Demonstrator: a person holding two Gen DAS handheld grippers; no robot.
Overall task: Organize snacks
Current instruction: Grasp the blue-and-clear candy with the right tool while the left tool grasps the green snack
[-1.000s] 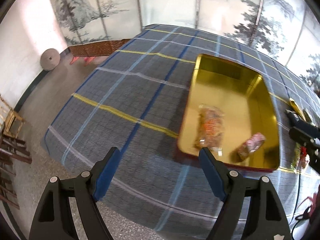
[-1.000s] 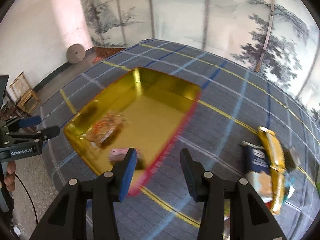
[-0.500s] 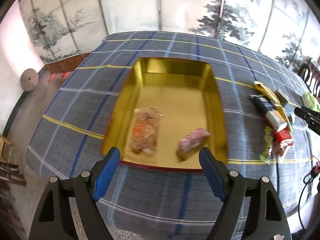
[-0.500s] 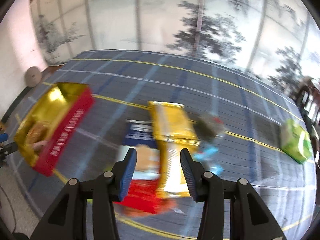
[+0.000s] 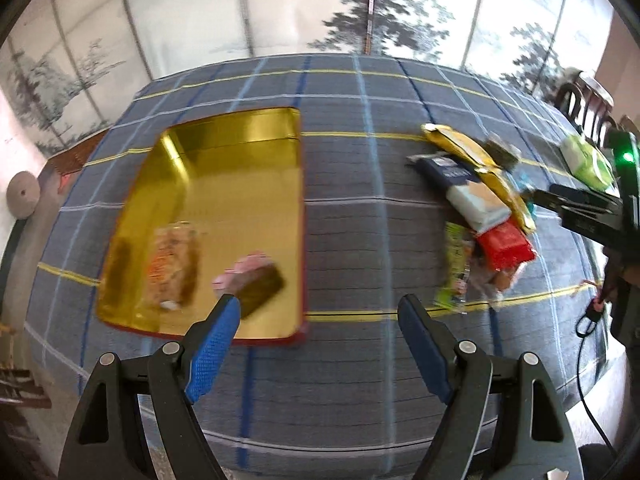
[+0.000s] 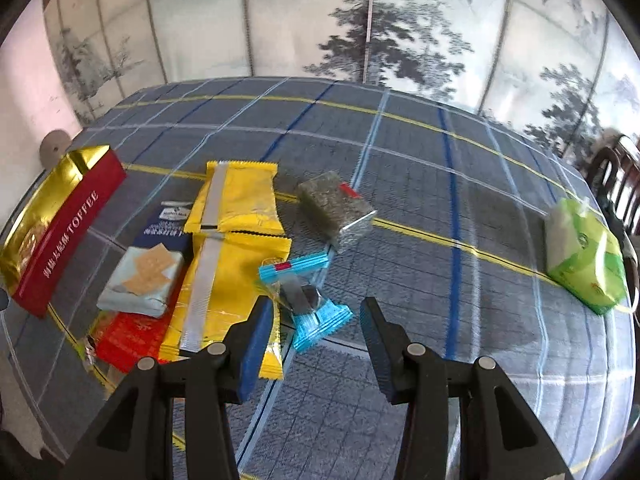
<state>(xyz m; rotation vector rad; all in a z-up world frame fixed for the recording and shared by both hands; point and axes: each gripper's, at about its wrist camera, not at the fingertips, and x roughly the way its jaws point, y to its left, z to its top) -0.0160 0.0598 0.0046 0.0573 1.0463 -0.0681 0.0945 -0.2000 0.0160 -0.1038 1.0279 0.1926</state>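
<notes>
- The left gripper (image 5: 320, 312) hangs above the near edge of the desk (image 5: 360, 240), fingers spread wide with nothing between them.
- The right gripper (image 6: 316, 320) hovers over the snack pile (image 6: 208, 264), fingers apart and empty; a blue wrapper (image 6: 308, 300) lies on the cloth just ahead of them, not touched.
- A gold tin (image 5: 224, 216) with red sides sits on the plaid cloth, left of the pile in the left view.
- Inside the tin lie two snacks: a clear orange pack (image 5: 174, 266) and a pink-and-brown bar (image 5: 252, 284), side by side near its front.
- The pile holds two yellow packs (image 6: 236, 200) joined end to end, a pale blue cracker pack (image 6: 140, 280) over a dark blue one, and a red pack (image 6: 128, 336) at the near end.
- A grey-green block (image 6: 336, 204) lies just right of the yellow packs.
- A green pack (image 6: 584, 256) sits well apart, far right.
- The pictures are blurred, so small labels cannot be read, save "TOFFEE" on the tin's side.
</notes>
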